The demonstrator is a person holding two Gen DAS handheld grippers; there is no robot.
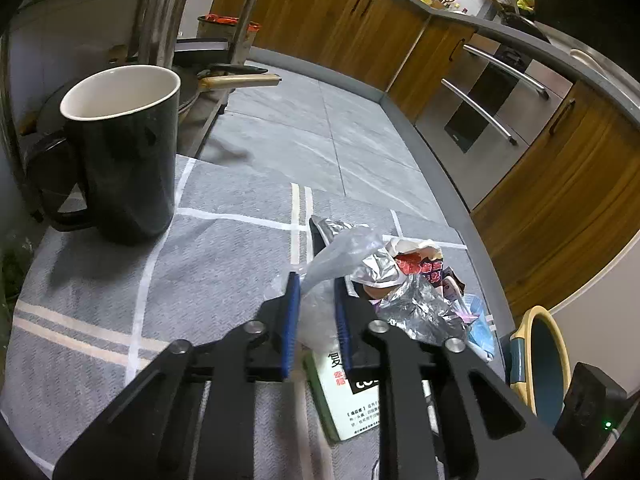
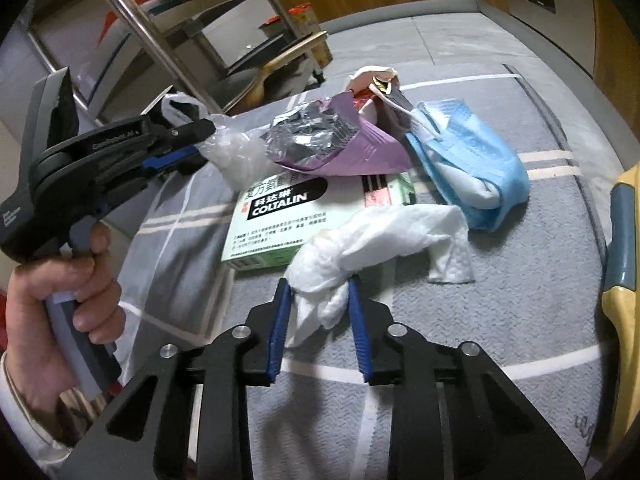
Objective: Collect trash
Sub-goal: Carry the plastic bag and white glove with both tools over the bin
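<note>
Tissue (image 2: 340, 264) bunched between right gripper (image 2: 318, 284) fingers, gripped; clear plastic bag (image 1: 320, 280) pinched between left gripper (image 1: 316, 280) fingers.

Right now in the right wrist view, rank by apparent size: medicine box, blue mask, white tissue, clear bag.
1. medicine box, though partly covered
2. white tissue and blue mask: look alike, and the tissue is nearer the camera, so unranked
3. clear bag, smallest, partly hidden by the left gripper

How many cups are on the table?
1. A black mug with a white inside stands upright on the grey checked cloth, left of the trash pile. The right wrist view shows no cup; others may sit outside both views.
</note>
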